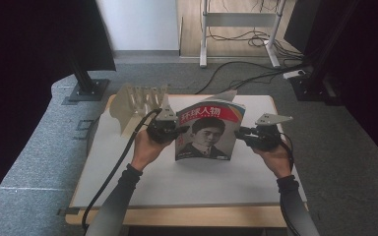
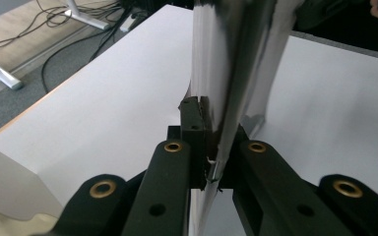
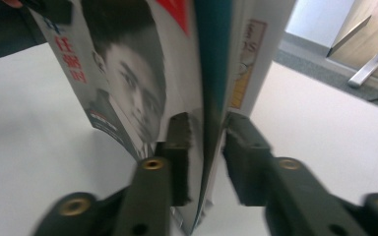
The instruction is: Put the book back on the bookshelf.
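A magazine (image 1: 206,130) with a portrait and a red header on its cover stands upright on the white table (image 1: 177,182). My left gripper (image 1: 179,130) is at its left edge. In the left gripper view the pads of this gripper (image 2: 211,142) are clamped on the magazine's (image 2: 236,73) thin edge, so it is shut on it. My right gripper (image 1: 240,132) is at the magazine's right edge. In the right gripper view the magazine (image 3: 142,88) passes between that gripper's (image 3: 206,142) jaws. One pad lies against the cover, and the other stands a small gap off the back pages.
A beige slotted rack (image 1: 135,101) stands at the table's back left, close behind my left hand, its pale edge (image 2: 5,187) in the left gripper view. Beyond the table are a black stand base (image 1: 86,88), white desk legs (image 1: 204,34) and floor cables (image 1: 246,73).
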